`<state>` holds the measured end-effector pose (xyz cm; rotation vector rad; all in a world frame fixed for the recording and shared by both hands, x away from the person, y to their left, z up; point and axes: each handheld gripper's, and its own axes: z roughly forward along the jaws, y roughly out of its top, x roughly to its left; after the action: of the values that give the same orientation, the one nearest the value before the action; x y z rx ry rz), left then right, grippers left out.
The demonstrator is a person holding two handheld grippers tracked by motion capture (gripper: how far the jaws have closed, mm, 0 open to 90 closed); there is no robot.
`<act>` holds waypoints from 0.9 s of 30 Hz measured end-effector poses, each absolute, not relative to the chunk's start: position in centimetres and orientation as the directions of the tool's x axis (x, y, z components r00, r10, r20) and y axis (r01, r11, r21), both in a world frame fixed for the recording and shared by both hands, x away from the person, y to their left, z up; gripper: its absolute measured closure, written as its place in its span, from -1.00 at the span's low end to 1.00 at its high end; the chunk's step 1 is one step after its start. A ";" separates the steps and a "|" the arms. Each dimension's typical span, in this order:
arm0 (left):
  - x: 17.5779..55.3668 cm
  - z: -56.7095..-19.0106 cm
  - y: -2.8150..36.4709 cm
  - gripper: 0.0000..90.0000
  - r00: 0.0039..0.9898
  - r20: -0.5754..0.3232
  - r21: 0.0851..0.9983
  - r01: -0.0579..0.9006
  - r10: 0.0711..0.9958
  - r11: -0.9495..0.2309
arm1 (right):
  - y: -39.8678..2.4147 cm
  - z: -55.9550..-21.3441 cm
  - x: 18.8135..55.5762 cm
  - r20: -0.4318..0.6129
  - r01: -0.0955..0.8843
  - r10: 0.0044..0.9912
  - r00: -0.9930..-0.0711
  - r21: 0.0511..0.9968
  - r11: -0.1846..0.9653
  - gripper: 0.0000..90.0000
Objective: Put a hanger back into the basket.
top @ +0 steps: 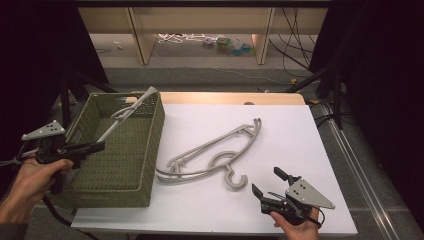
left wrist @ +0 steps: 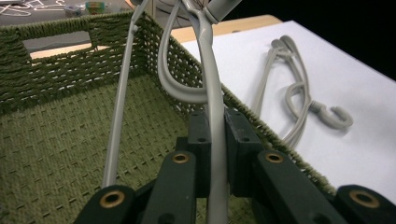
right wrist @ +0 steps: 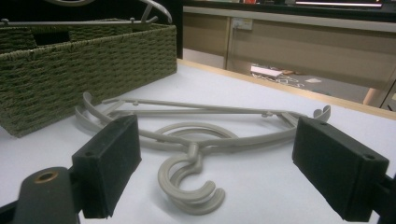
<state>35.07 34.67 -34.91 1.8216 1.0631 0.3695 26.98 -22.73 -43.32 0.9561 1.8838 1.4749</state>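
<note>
Woven green basket (top: 117, 165) under left hand-held gripper (left wrist: 212, 140) clenching smooth grey hanger (left wrist: 208, 84); right hand-held gripper (top: 265, 184) released.

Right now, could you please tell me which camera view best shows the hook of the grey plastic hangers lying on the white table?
The right gripper view: the hook lies close, between its open fingers. The high view shows it small; the left gripper view, distant.

Dim surroundings, bright table, soft focus.
</note>
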 end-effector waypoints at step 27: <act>37.3 -36.9 35.3 0.81 0.558 -0.182 0.776 0.588 0.810 -0.231 | -22.7 -43.4 27.0 -0.011 0.193 0.812 -0.583 0.969 0.152 -0.63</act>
<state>37.33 35.25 -36.88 1.9342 1.1294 0.3267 27.01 -22.72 -43.35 0.9557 1.8823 1.4565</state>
